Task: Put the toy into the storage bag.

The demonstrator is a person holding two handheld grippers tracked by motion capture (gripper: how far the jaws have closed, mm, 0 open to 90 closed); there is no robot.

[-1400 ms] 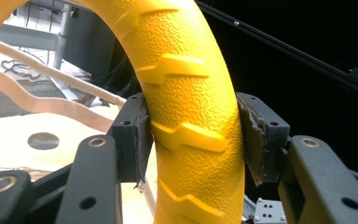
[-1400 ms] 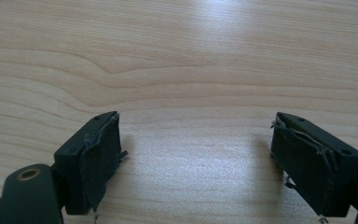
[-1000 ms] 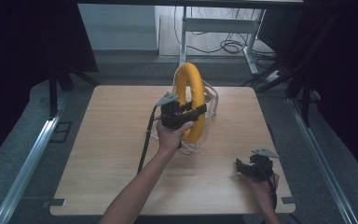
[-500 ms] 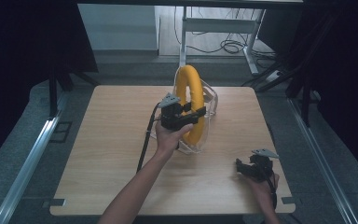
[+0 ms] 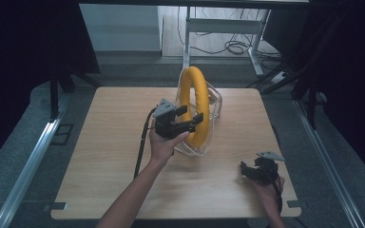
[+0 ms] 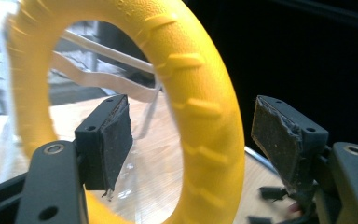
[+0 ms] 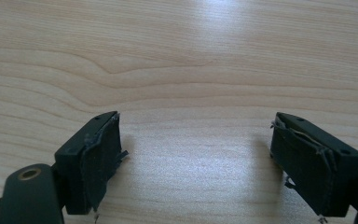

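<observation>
Work in hand: we judge it to be a grasp on the yellow ring, which stands on edge inside a clear plastic holder near the middle of the worktop.

Ring position: upright, its far part rising above the holder, its lower arc down inside the clear walls; we cannot tell how it seats at the bottom.

Left gripper: raised off the worktop and brought level with the ring's near side. In the left gripper view its jaws stand wide apart with the ring's band running between them, one pad inside the hole and the other outside.

Contact: we see a gap on both sides of the band, so nothing is clamped yet.

Right gripper: low at the near right corner of the worktop, well apart from the ring. Its jaws are spread and hold nothing, with bare wood between them.

Done so far: the approach and the straddle of the ring look complete.

Left to do: close the left jaws on the band, then lift the ring clear of the holder, as we read it.

Share for the right gripper: none apparent yet; it may be needed to steady the holder.
</observation>
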